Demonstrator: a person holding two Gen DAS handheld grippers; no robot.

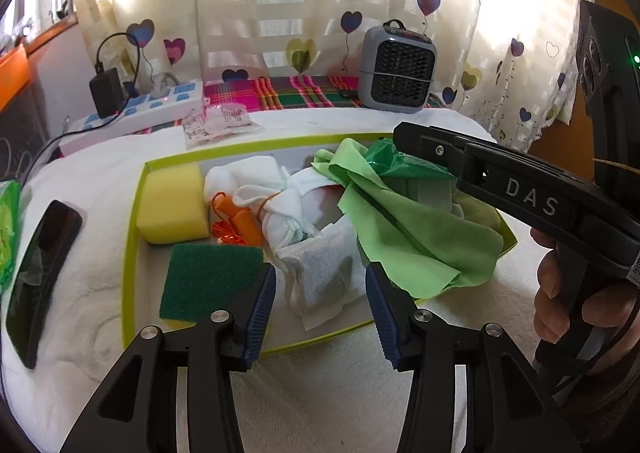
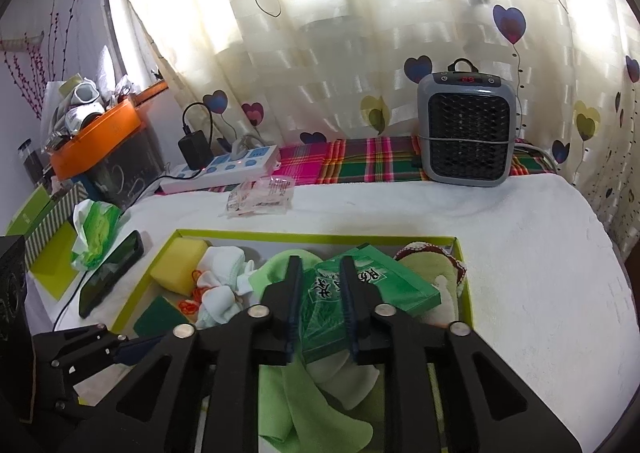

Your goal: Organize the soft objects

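Note:
A lime-edged tray [image 1: 134, 213] [image 2: 466, 285] on the white towel holds soft things: a yellow sponge [image 1: 174, 205] [image 2: 178, 267], a green scouring pad [image 1: 208, 279], white socks [image 1: 256, 193] [image 2: 222, 273], a white sachet [image 1: 324, 281], a light green cloth [image 1: 416, 237] [image 2: 292, 397] and a cream-green pad [image 2: 436, 273]. My left gripper [image 1: 320, 317] is open over the tray's near edge, astride the sachet. My right gripper [image 2: 320, 309] is shut on a green plastic packet [image 2: 384, 285] above the green cloth; it also shows in the left wrist view [image 1: 404, 157].
A black phone [image 1: 40, 277] [image 2: 112, 273] and a green tissue pack [image 2: 94, 229] lie left of the tray. A power strip [image 2: 224, 169], a clear packet [image 2: 260, 197] and a grey heater [image 2: 466, 133] stand behind it. An orange bin [image 2: 96, 137] is far left.

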